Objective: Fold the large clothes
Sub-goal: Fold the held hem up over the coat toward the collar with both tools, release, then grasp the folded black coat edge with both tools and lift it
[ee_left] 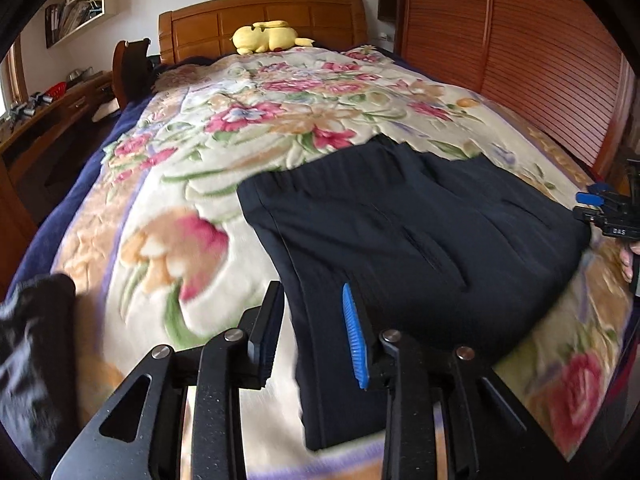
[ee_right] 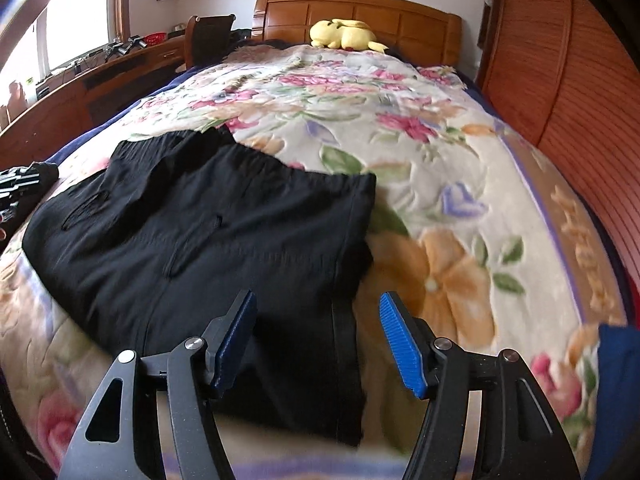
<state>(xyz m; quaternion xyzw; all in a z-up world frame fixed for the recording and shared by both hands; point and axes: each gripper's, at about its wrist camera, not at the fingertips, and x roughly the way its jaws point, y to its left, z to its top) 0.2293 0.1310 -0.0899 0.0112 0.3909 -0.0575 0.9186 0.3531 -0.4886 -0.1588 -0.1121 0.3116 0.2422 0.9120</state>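
Observation:
A pair of dark navy trousers point(ee_left: 420, 236) lies folded on the floral blanket point(ee_left: 200, 184), waistband toward the headboard. In the right wrist view the trousers point(ee_right: 192, 232) look black. My left gripper point(ee_left: 314, 332) is open, its jaws straddling the trousers' near left edge, nothing held. My right gripper point(ee_right: 318, 340) is open over the trousers' near right edge, empty. The right gripper also shows in the left wrist view point(ee_left: 608, 216) at the far right, beside the trousers. The left gripper shows at the left edge of the right wrist view point(ee_right: 16, 188).
A yellow plush toy point(ee_left: 266, 36) lies by the wooden headboard point(ee_left: 260, 12). A slatted wooden wardrobe point(ee_left: 520, 60) runs along the bed's right side. A desk point(ee_right: 100, 76) with clutter stands on the left. Another dark garment point(ee_left: 32, 352) lies at the near left.

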